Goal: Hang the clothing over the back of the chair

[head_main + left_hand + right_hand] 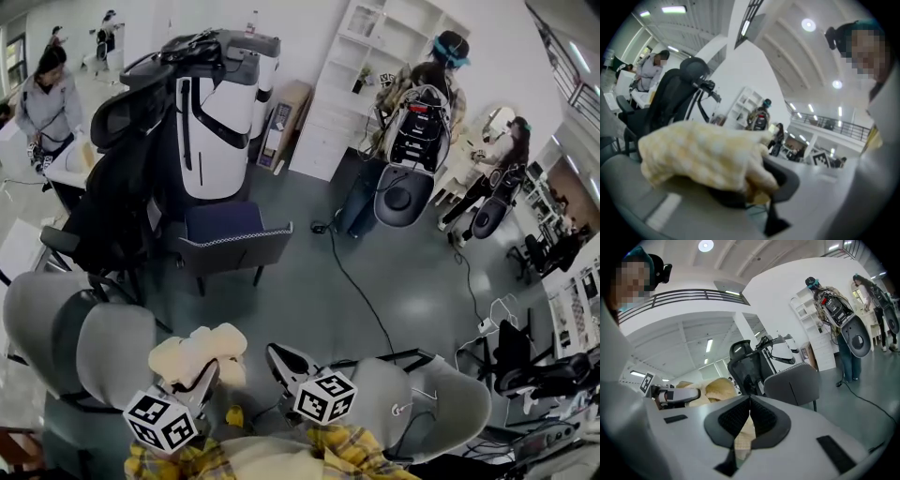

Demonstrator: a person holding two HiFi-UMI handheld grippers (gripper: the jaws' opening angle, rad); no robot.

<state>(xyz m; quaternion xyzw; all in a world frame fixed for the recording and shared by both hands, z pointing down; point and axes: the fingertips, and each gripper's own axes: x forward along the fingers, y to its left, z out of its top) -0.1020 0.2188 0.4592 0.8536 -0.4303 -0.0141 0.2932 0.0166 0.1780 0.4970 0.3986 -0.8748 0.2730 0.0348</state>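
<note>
Nearest the camera, the left gripper has its fingers pressed together on a thick fold of the clothing. Its own view shows the cream checked cloth heaped over the dark pads and pinched between them. The right gripper is also closed. Its ribbed pads meet on a thin strip of the same cream check, which looks like an edge of the garment, though the head view leaves that link partly hidden.

The clothing hangs in the air as a bunched lump just right of the grey chair, near its back but not resting on it. The pick-up looks done. Spreading the clothing, carrying it over a chair back and letting it drape are all still to do.

The lump's long axis seems to run across the person's front, from the grey chair's side towards the right gripper. It is too crumpled to tell collar from hem.

Beyond the grey chair stand a dark-seated chair and a black office chair, both well apart from the cloth.
</note>
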